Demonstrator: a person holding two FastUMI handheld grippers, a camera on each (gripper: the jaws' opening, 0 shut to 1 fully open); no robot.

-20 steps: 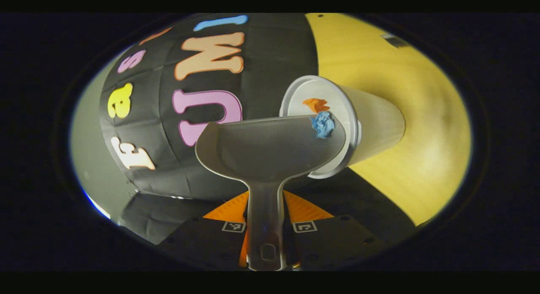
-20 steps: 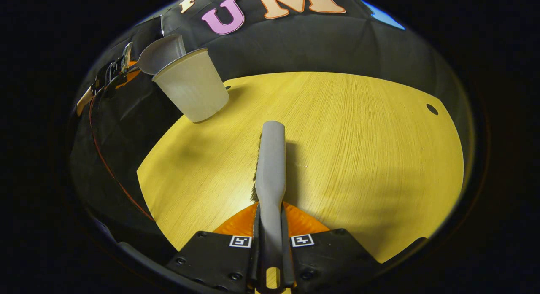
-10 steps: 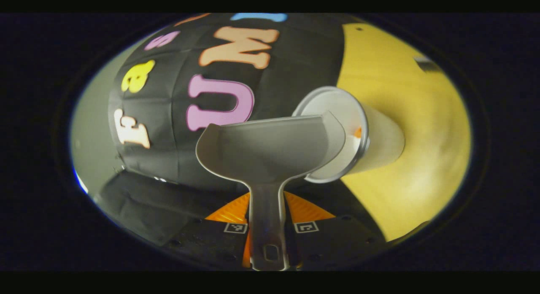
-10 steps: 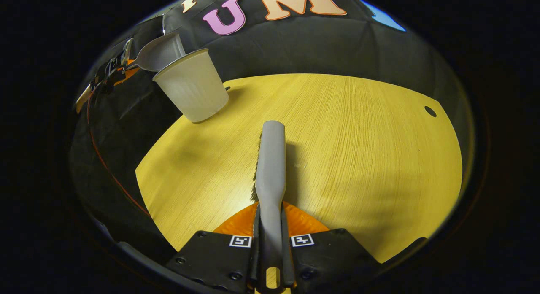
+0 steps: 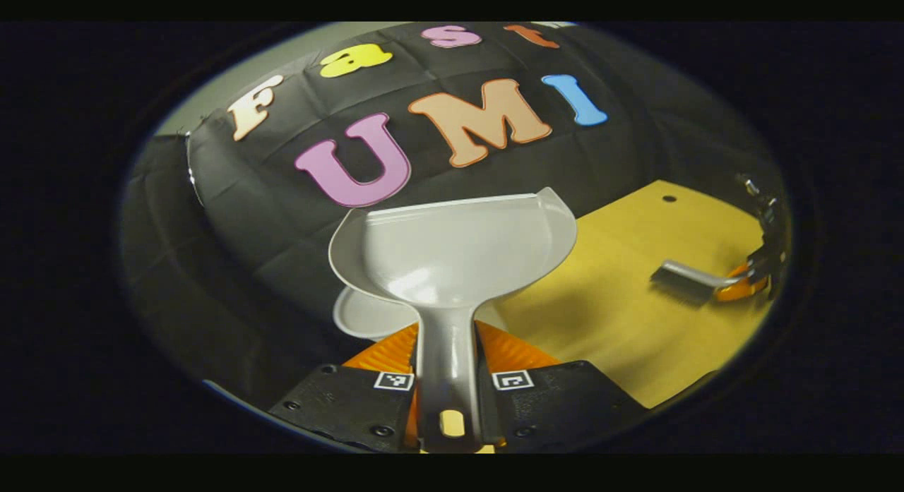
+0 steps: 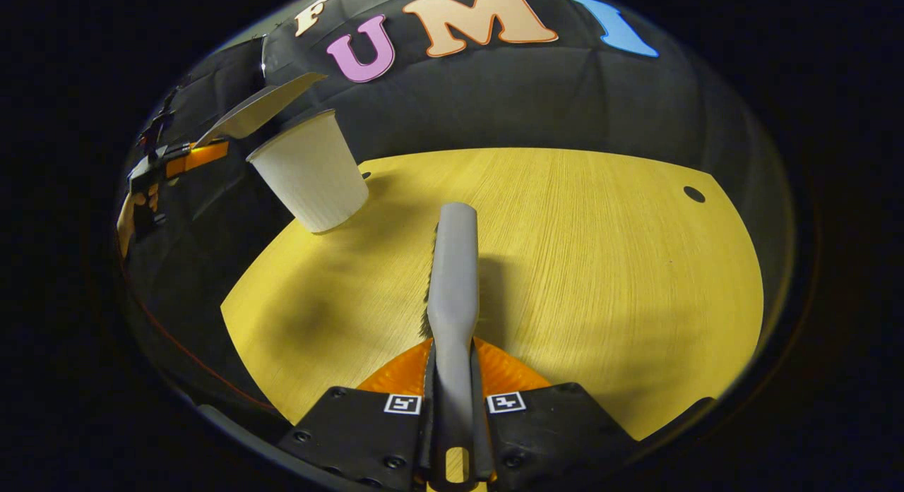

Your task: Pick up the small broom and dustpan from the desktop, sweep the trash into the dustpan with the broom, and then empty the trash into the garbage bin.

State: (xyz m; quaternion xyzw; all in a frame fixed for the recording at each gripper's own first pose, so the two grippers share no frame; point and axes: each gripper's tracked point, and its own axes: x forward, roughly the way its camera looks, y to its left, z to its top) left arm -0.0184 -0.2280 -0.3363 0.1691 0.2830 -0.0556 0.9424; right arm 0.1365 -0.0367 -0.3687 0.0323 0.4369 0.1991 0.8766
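My left gripper is shut on the handle of the grey dustpan, which it holds level with a bare inside. The white garbage bin's rim peeks out just under the pan. In the right gripper view the dustpan hovers a little above and to the left of the upright bin, with the left gripper behind it. My right gripper is shut on the grey broom, held low over the yellow table. The left gripper view has that broom and the right gripper at the far right.
The yellow wooden table spreads wide in front of the broom, with a small hole near its far right corner. The bin stands at the table's far left corner, close to the black cloth wall.
The dustpan was tipped into the bin's mouth with a blue scrap at its edge; now it is turned back level, empty and above the bin. The right gripper and broom have barely moved.
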